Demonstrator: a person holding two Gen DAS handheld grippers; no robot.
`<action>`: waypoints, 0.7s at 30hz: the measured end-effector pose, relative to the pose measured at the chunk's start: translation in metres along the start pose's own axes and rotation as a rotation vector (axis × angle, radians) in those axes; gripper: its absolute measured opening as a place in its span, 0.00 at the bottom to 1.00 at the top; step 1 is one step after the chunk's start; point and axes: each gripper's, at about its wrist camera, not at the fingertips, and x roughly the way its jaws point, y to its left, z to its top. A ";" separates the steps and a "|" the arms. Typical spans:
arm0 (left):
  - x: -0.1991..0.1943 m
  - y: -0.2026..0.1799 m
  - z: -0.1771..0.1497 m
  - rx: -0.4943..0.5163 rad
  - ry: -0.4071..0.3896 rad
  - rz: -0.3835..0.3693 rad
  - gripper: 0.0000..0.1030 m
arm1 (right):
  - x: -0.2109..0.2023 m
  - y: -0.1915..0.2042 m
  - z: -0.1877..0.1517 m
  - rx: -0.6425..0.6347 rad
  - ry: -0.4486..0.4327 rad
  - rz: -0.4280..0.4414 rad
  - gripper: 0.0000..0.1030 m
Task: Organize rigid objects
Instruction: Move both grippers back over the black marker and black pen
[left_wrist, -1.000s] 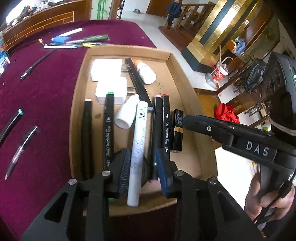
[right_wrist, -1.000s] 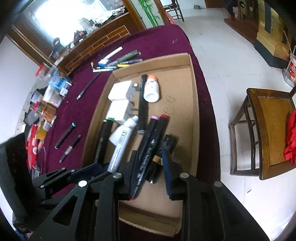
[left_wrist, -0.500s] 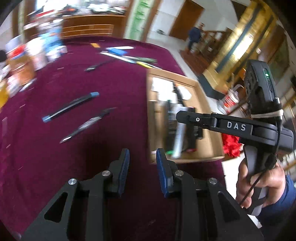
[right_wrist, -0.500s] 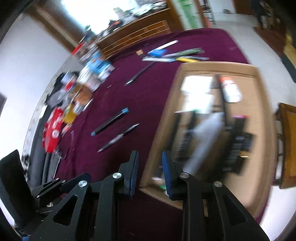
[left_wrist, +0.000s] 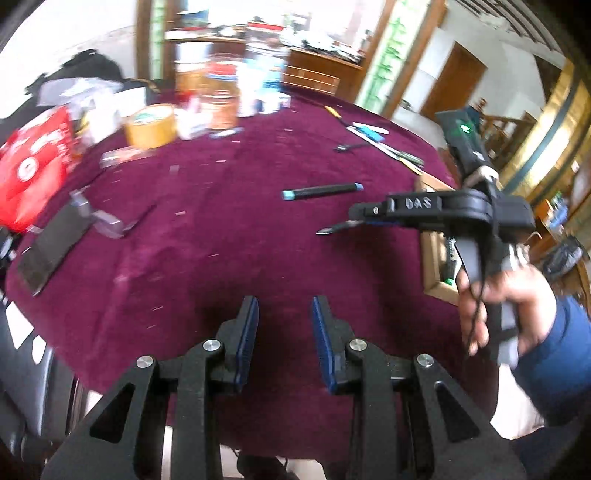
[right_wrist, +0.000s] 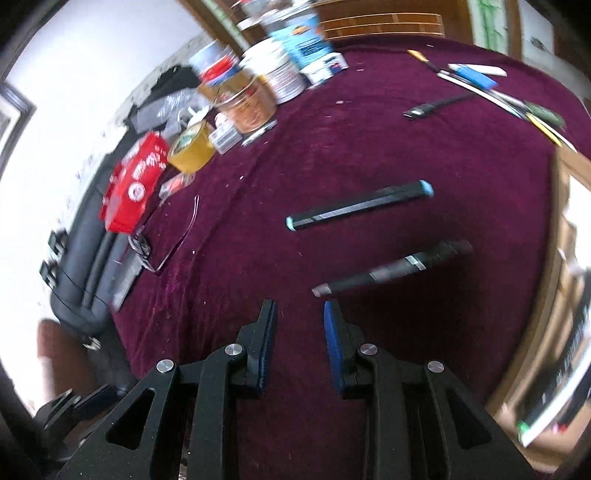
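Observation:
A black marker with blue caps (left_wrist: 321, 192) (right_wrist: 358, 205) lies on the maroon tablecloth (left_wrist: 229, 258). Closer in lies a dark pen (right_wrist: 391, 269) (left_wrist: 332, 229). My left gripper (left_wrist: 284, 306) hovers over bare cloth near the table's front edge, open by a narrow gap with nothing in it. My right gripper (right_wrist: 299, 310) is also narrowly open and holds nothing, its tips just short of the dark pen. In the left wrist view the right gripper (left_wrist: 354, 213) reaches in from the right, above that pen, in a person's hand (left_wrist: 495, 299). The cardboard box (left_wrist: 436, 258) (right_wrist: 561, 221) sits at the right edge.
Several pens (right_wrist: 498, 88) lie at the far right of the cloth. A tape roll (left_wrist: 149, 125), a red packet (left_wrist: 33, 166) and jars (left_wrist: 221, 107) crowd the far left. A dark flat slab (left_wrist: 51, 243) lies at the left edge.
Both grippers have swung left, away from the cardboard box and out over the maroon cloth. The white marker that stood between the left fingers stayed in the box.

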 end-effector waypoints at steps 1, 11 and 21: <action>-0.003 0.009 -0.003 -0.017 -0.004 0.016 0.27 | 0.006 0.006 0.007 -0.023 0.002 -0.011 0.23; -0.017 0.067 -0.018 -0.132 -0.019 0.096 0.27 | 0.078 0.030 0.084 -0.166 0.018 -0.176 0.23; 0.006 0.068 -0.007 -0.114 0.033 0.081 0.27 | 0.102 0.014 0.085 -0.172 0.086 -0.180 0.25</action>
